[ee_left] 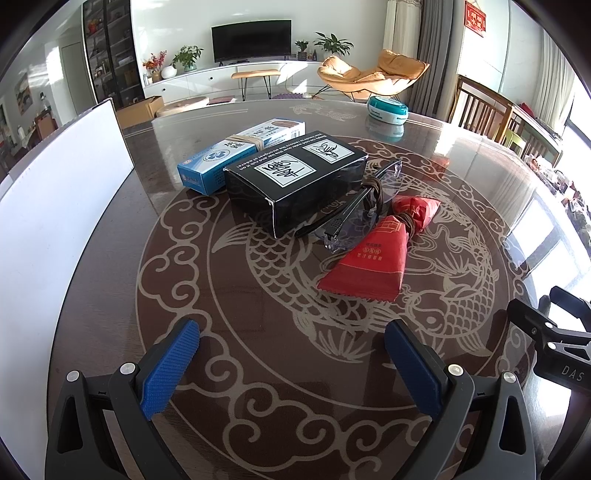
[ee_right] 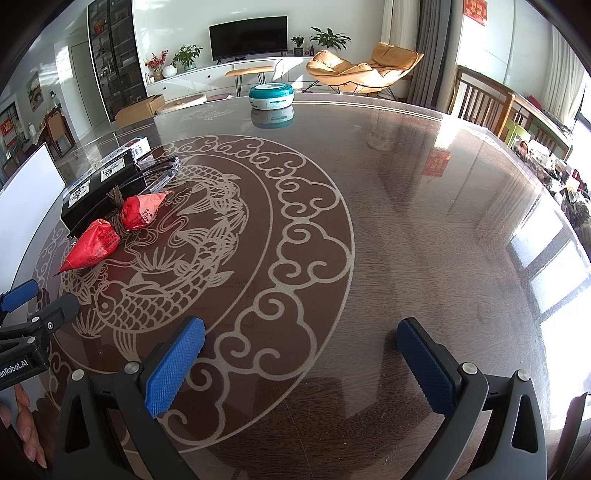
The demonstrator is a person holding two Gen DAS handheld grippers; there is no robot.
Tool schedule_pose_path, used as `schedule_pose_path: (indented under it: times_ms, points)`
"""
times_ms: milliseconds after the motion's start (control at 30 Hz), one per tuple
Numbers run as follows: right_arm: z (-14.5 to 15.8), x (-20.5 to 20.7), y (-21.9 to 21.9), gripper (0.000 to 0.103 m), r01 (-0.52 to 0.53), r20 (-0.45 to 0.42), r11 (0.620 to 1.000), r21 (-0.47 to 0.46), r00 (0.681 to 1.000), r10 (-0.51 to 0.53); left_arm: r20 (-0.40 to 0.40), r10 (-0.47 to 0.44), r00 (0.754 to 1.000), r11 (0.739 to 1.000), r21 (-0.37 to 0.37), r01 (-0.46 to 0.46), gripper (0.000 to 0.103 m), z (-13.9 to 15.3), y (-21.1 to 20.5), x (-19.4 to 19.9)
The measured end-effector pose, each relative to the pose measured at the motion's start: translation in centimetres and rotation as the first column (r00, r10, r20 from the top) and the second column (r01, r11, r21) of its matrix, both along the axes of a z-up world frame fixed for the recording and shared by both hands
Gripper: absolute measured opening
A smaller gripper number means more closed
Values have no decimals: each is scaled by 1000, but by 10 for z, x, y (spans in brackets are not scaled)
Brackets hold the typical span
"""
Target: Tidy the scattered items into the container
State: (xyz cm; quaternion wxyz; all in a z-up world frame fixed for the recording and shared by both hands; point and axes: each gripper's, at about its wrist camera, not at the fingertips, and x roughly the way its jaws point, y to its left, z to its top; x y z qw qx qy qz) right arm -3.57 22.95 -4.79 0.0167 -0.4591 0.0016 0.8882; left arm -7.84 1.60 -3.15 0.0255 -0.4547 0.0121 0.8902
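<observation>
Table (ee_left: 110, 258) | white container (ee_left: 55, 221), contents hidden | both tongs (ee_left: 291, 354) (ee_right: 301, 354) apart, empty

This is somebody's home, an open living and dining room. A flat television (ee_left: 250, 40) sits on a long white cabinet (ee_left: 229, 77) against the far wall, with potted plants (ee_left: 187, 57) and a vase of red blossoms (ee_left: 155, 64) along it. An orange lounge chair (ee_left: 373, 74) faces the curtained window, tall dark glass-fronted shelves (ee_left: 110, 55) fill the left wall, and wooden dining chairs (ee_left: 484, 107) stand around the glossy round surface (ee_right: 406, 206) with its fish pattern. A red hanging decoration (ee_left: 475, 16) marks the right wall.
</observation>
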Motion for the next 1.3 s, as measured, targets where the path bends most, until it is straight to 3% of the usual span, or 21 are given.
schedule_pose_path:
  times_ms: [867, 1300]
  points:
    - [0, 0, 0, 103, 0, 0, 1000, 0, 1000, 0, 5, 5, 1000, 1000, -11, -5, 103, -3, -2, -3]
    - [0, 0, 0, 103, 0, 0, 1000, 0, 1000, 0, 12, -67, 998, 998, -8, 67, 103, -4, 5, -6]
